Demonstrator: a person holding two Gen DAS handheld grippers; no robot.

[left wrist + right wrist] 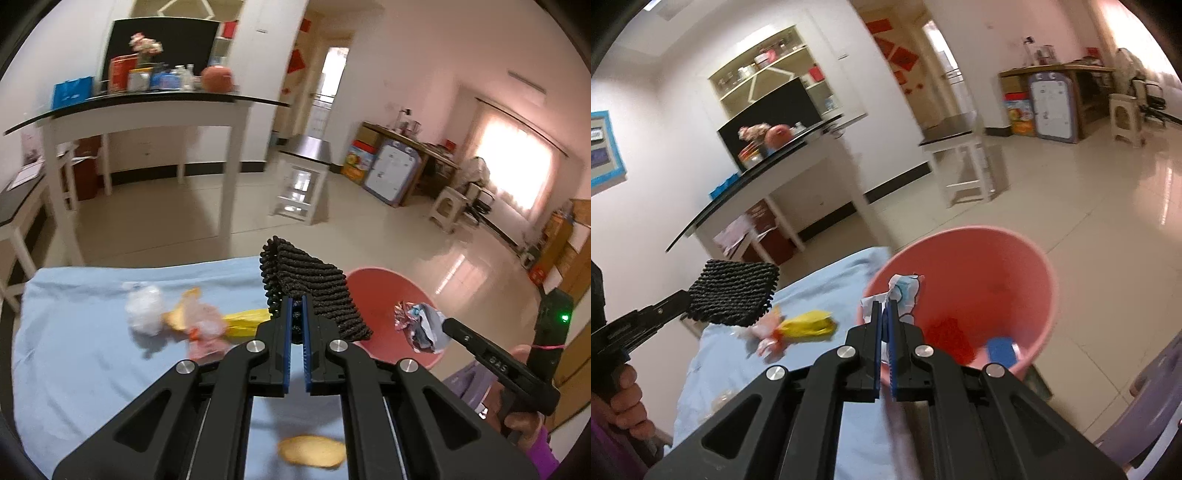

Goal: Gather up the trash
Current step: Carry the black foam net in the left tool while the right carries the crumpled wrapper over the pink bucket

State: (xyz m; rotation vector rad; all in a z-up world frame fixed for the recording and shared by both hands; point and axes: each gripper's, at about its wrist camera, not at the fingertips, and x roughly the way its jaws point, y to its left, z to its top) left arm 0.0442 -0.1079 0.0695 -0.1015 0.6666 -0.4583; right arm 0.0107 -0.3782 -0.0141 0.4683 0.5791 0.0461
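My left gripper (296, 314) is shut on a black ribbed pad (314, 291) and holds it up above the blue-covered table (74, 350); the pad also shows in the right wrist view (733, 293). My right gripper (885, 314) is shut on a crumpled wrapper (905, 290) and holds it over the rim of the pink bucket (1027, 273). In the left wrist view the wrapper (421, 321) hangs in front of the bucket (384, 291). On the table lie a white plastic wad (144, 310), a pink wrapper (207, 328), a yellow wrapper (247, 321) and a brown slice (312, 451).
Red and blue scraps (1001, 350) lie in the bucket. The bucket stands off the table's right edge over a tiled floor (1089, 206). A white table (147, 110) with clutter stands behind. A lilac stool (1152, 406) is at the right.
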